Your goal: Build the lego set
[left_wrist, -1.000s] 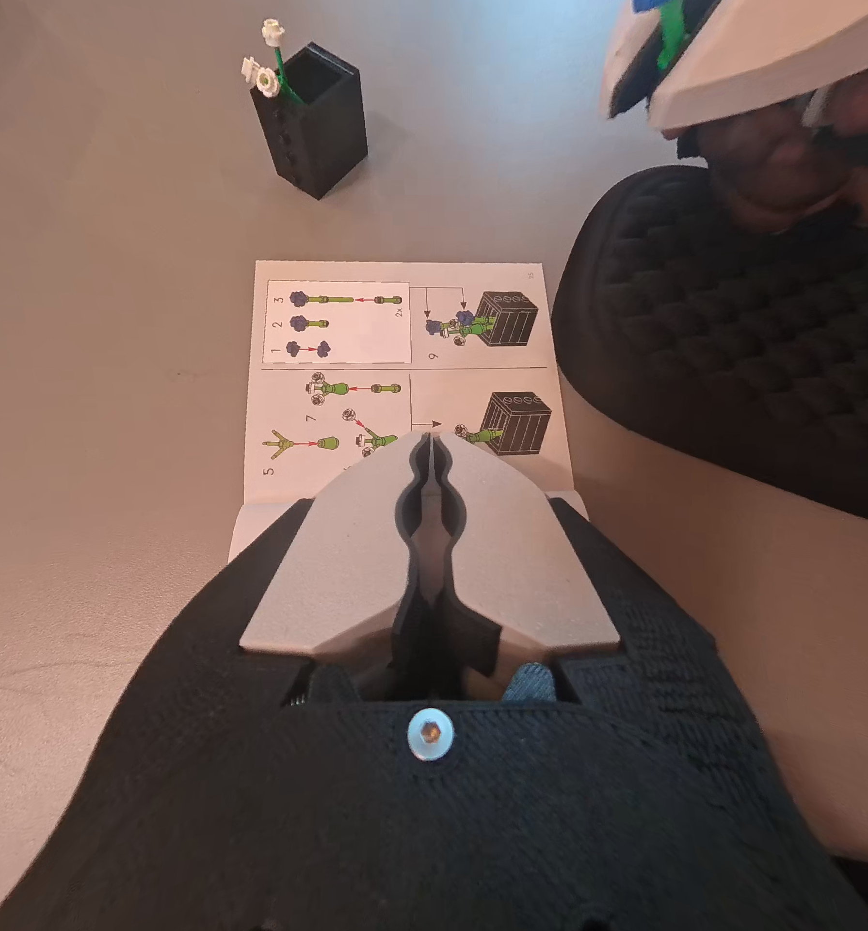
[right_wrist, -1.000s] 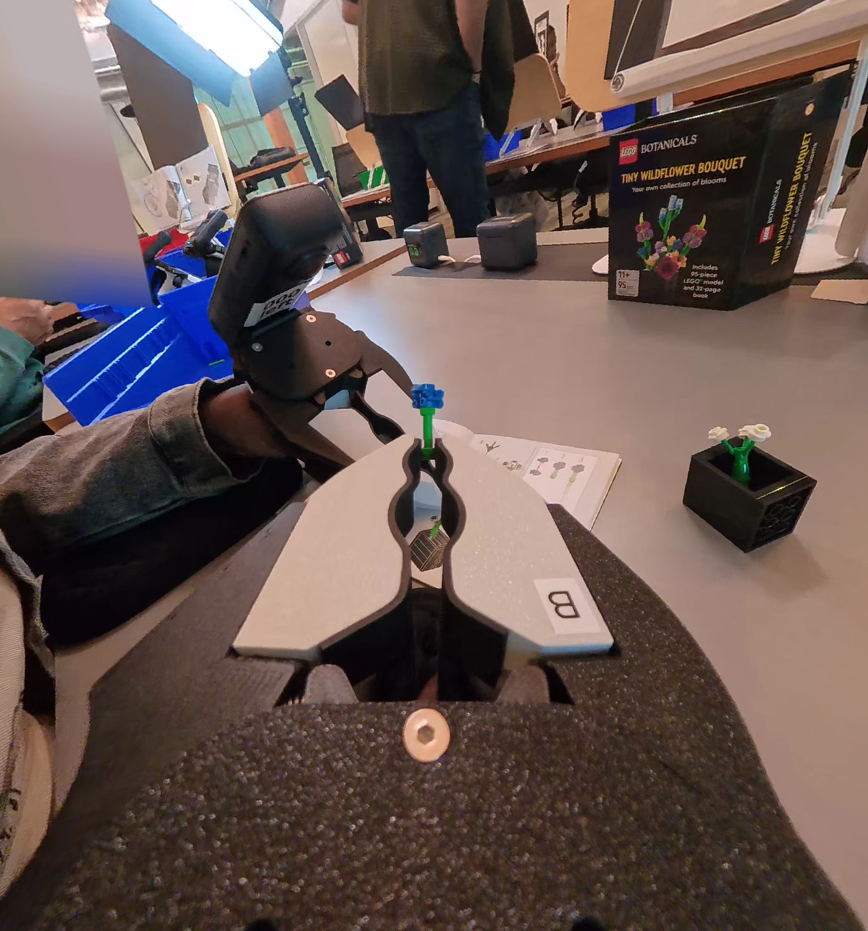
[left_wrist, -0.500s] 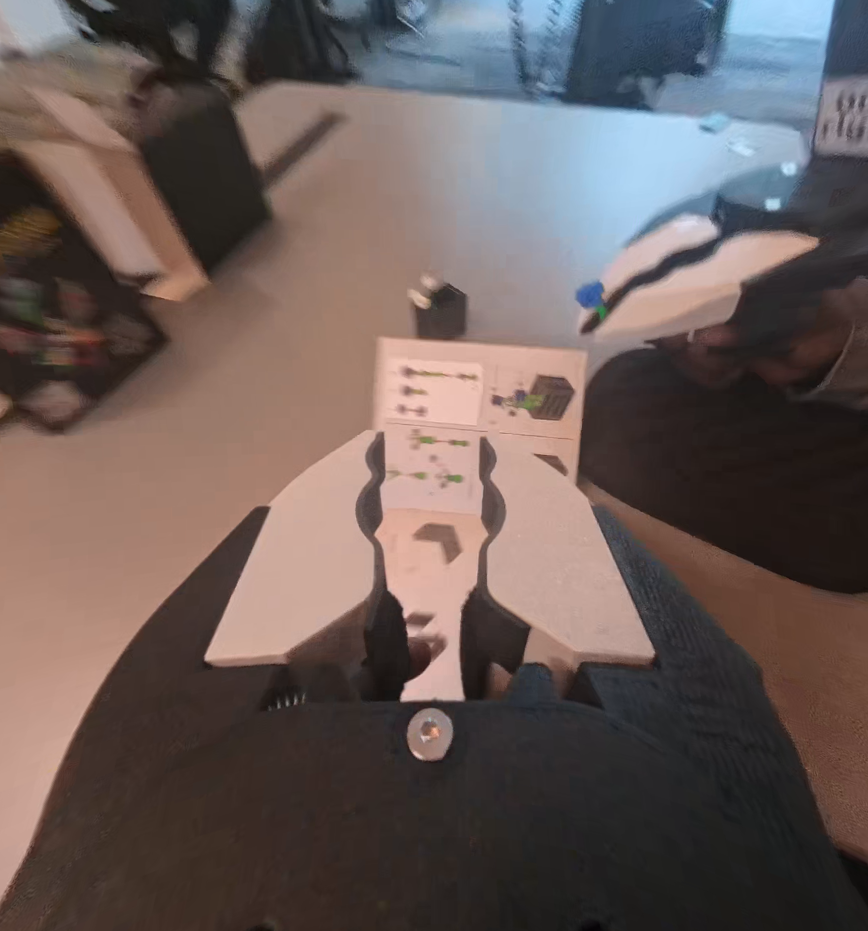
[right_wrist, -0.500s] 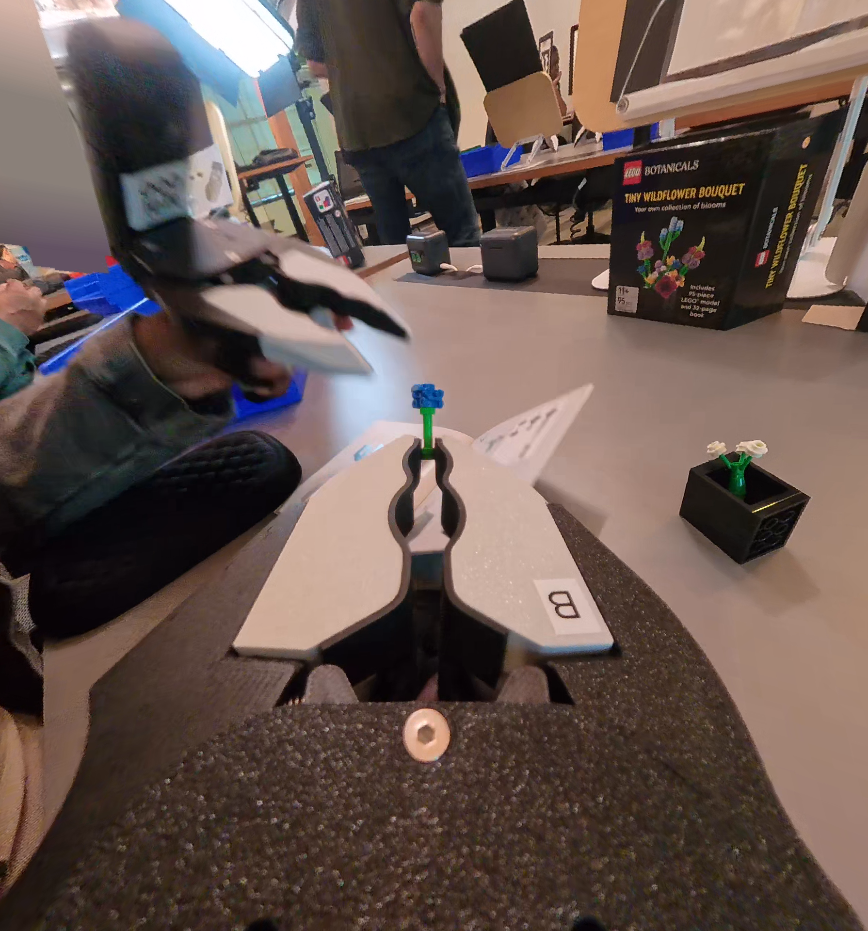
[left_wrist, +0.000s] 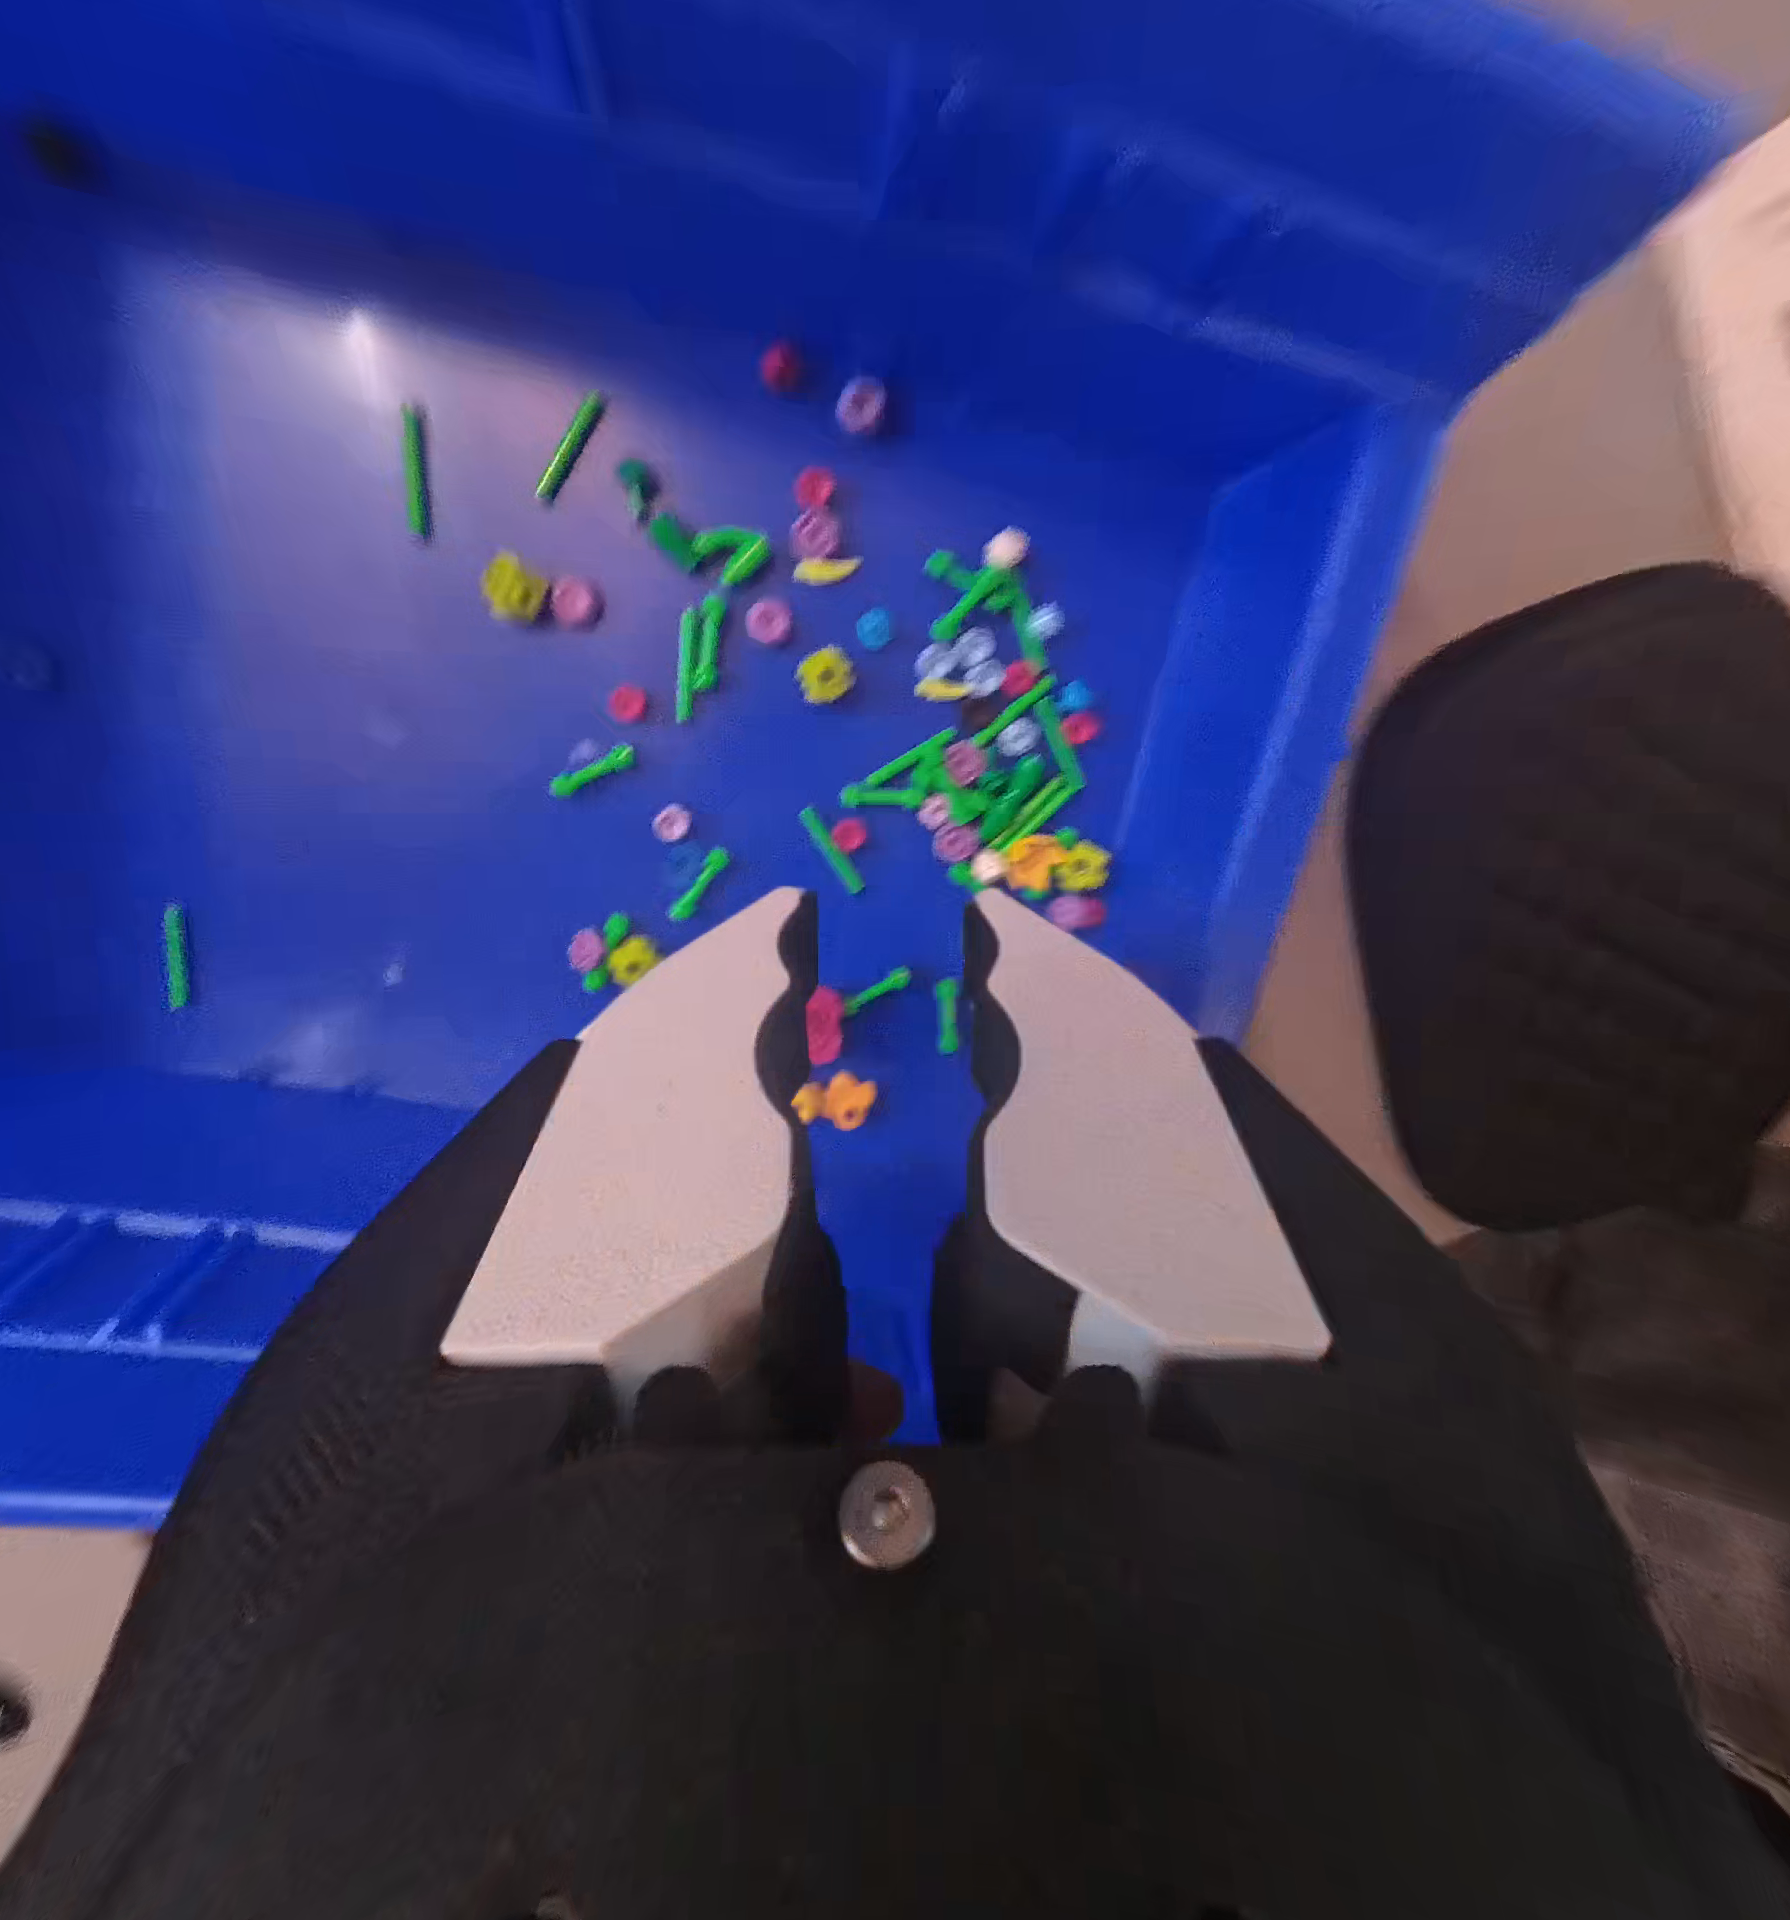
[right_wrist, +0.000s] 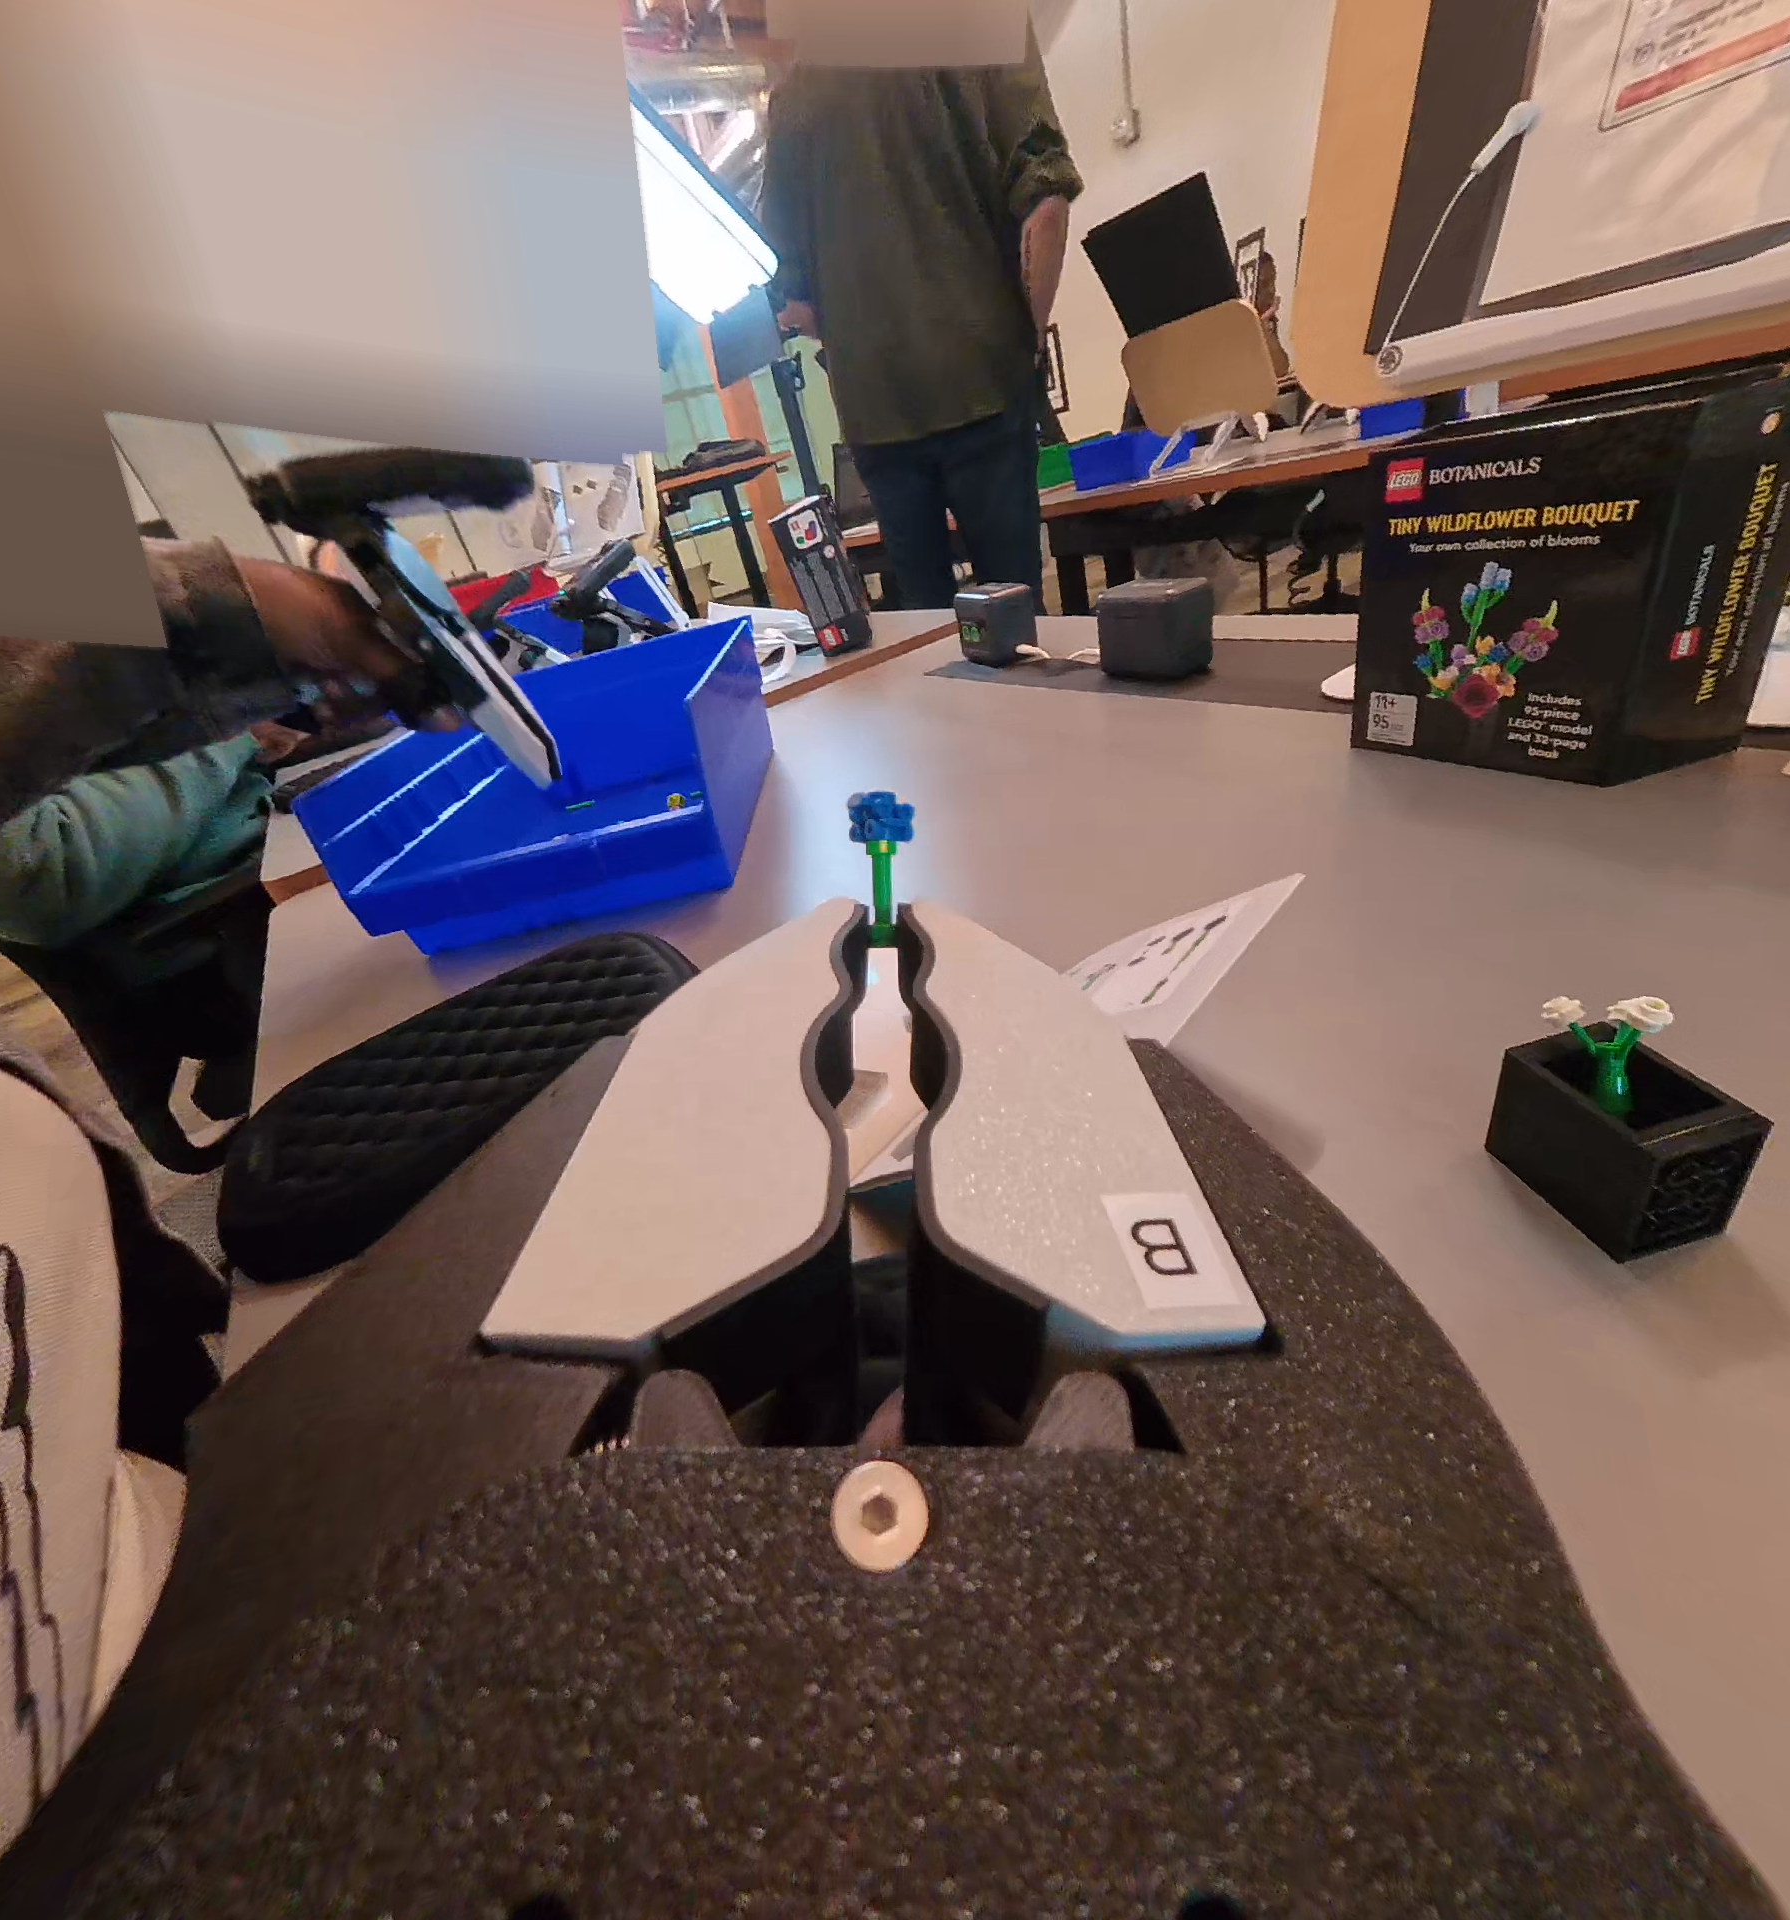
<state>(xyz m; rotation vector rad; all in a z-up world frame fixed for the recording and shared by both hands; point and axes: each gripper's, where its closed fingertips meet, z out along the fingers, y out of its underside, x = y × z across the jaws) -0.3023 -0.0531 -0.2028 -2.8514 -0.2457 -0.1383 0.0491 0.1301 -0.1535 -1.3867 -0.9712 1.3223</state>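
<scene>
My left gripper (left_wrist: 889, 906) is open and empty, pointing down into a blue bin (left_wrist: 247, 727) that holds several loose small pieces: green stems (left_wrist: 699, 649), pink, yellow and orange flowers (left_wrist: 837, 1099). In the right wrist view the left gripper (right_wrist: 543, 764) hangs over the same bin (right_wrist: 600, 831). My right gripper (right_wrist: 883, 914) is shut on the green stem of a blue flower (right_wrist: 880, 821), held upright above the table. A black box (right_wrist: 1629, 1153) with a white-flowered green stem (right_wrist: 1608, 1039) in it stands at the right.
The open instruction booklet (right_wrist: 1171, 951) lies beyond my right gripper. A black wrist pad (right_wrist: 423, 1081) lies left of it and also shows in the left wrist view (left_wrist: 1587, 894). The black set box (right_wrist: 1556, 582) stands at the back right. A person (right_wrist: 912, 291) stands beyond the table. Some 40 cm of space lies between my two pairs of fingers.
My left gripper has opened, swung up from the booklet and over to the left, and now points down into the blue bin. My right gripper still holds the blue flower, nearly still.
</scene>
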